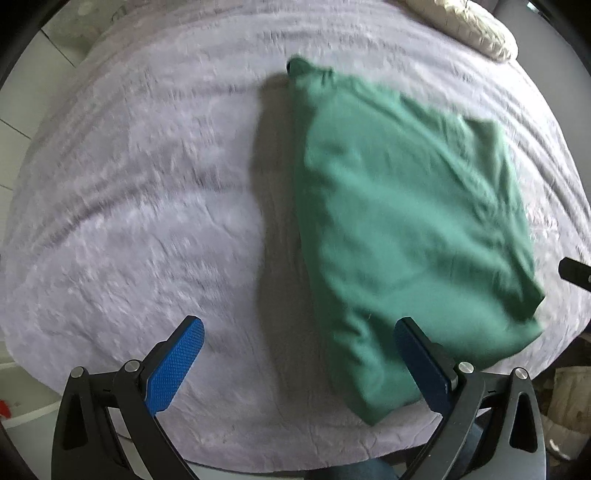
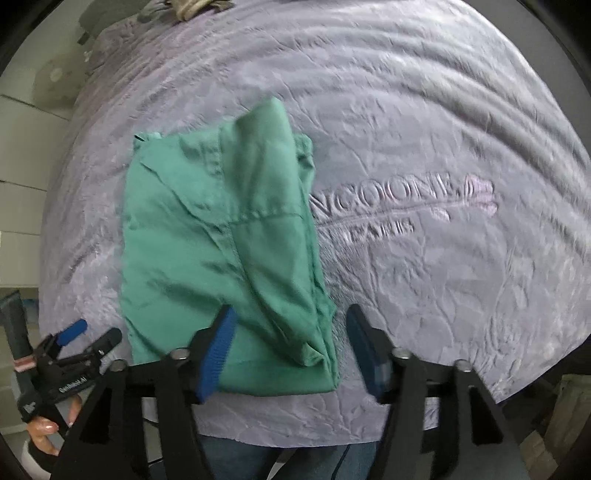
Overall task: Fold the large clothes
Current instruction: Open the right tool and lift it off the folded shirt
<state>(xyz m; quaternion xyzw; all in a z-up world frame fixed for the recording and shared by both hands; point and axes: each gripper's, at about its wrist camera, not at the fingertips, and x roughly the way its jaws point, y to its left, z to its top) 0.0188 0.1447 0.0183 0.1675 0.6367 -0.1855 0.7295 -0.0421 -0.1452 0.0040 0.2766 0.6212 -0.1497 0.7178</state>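
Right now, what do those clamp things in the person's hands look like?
Each gripper, left and right, is a black frame with silver bolts and two textured blue fingers. In the right view, the left one carries white lettering and a grey handle.

A plain green garment [image 1: 406, 229] is seen, without print or pattern. The bed cover [image 1: 147, 221] beneath it is pale lilac, embossed with leaf shapes and raised lettering in the same colour [image 2: 388, 206]. The left hand-held gripper [image 1: 299, 362] is black, with bright blue dimpled pads [image 1: 177, 365]. The right hand-held gripper [image 2: 291, 350] is coloured alike: black frame, blue ribbed pads [image 2: 218, 354]. A cream quilted pillow [image 1: 469, 26] is shown at the far edge. Pale pink nails are seen on a hand [image 2: 46, 432].
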